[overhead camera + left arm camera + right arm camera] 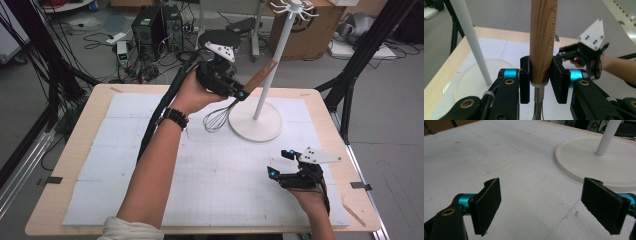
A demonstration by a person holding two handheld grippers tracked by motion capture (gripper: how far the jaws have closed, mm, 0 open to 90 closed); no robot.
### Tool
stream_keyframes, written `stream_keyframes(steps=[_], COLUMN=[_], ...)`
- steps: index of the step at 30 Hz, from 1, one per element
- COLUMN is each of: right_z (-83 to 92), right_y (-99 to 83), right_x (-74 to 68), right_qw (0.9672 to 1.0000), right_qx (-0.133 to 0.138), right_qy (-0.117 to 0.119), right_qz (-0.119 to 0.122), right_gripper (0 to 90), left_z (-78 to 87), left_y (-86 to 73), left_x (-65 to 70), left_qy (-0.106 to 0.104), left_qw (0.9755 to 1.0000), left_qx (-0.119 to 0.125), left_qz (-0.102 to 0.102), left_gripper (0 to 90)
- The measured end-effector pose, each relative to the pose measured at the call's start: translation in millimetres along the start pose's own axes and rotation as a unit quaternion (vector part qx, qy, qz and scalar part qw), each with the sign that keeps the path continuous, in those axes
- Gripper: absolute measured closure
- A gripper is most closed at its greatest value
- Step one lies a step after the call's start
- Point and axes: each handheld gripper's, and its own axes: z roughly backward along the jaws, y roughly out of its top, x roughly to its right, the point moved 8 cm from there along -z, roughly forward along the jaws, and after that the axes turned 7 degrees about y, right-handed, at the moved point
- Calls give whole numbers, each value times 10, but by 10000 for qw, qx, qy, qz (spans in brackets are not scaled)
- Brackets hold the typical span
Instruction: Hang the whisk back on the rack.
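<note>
A whisk (239, 98) with a wooden handle (542, 37) and wire head (216, 120) is held above the mat, tilted, handle up toward the stand's pole. My left gripper (240, 94) is shut on the lower end of that handle (261, 75); in the left gripper view both pads press the wood just above the metal collar. A white stand with a round base (255, 122), a thin pole (272, 65) and hooks (294, 8) on top rises just right of the whisk. My right gripper (280, 165) rests low at the mat's right front, open, with nothing between its fingers (487, 205).
A white gridded mat (210, 170) covers the wooden table (75, 150). Beyond the far edge lie cables, a black computer case (150, 25) and a cardboard box (310, 30). Black frame legs (350, 85) stand at the table's right.
</note>
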Motion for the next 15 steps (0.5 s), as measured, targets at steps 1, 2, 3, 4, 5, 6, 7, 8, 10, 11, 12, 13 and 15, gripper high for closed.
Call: stream_keyframes(steps=[1, 2, 3, 4, 5, 6, 7, 8, 10, 11, 12, 13, 15], right_z=[-2, -4, -8, -12, -12, -11, -10, -7, -7, -6, -5, -3, 3], right_y=[-1, -2, -4, -5, -5, -6, -6, -6, -6, -5, -3, -3, 2], right_x=[0, -1, -3, 0, 0, -2, -2, -3, -3, 1, 6, 5, 10], right_qw=[10000, 10000, 10000, 10000, 10000, 10000, 10000, 10000, 10000, 10000, 10000, 10000, 10000], right_qx=[-2, -5, -14, -15, -19, -12, -13, -16, -13, -8, 1, 5, 37], right_qy=[0, 8, 20, 8, 7, 16, 18, 14, 22, 11, 11, 17, 14], right_qz=[0, -2, -1, 18, 18, 4, 4, -9, -10, 0, 13, 2, 0], right_gripper=[156, 156, 156, 156, 156, 156, 156, 156, 156, 156, 156, 156, 156], left_z=[3, 6, 5, 4, 6, 5, 7, 4, 11, 14, 16, 17, 29], left_y=[24, 43, 63, 89, 122, 143, 168, 195, 268, 309, 361, 394, 480], left_x=[-25, -46, -69, -84, -102, -111, -128, -138, -155, -153, -151, -153, -165], left_qy=[10, 9, 43, 60, 38, 37, 64, 77, 96, 54, 57, 60, 54], left_qw=[10000, 10000, 10000, 10000, 10000, 10000, 10000, 10000, 10000, 10000, 9999, 9999, 9998], left_qx=[34, 35, 17, 37, 59, 69, 36, 5, 25, 57, 72, 92, 158], left_qz=[23, 41, 22, 38, 29, 27, -5, 2, -9, -8, -65, -106, -140], left_gripper=[715, 715, 715, 715, 716, 715, 716, 715, 715, 715, 715, 716, 715])
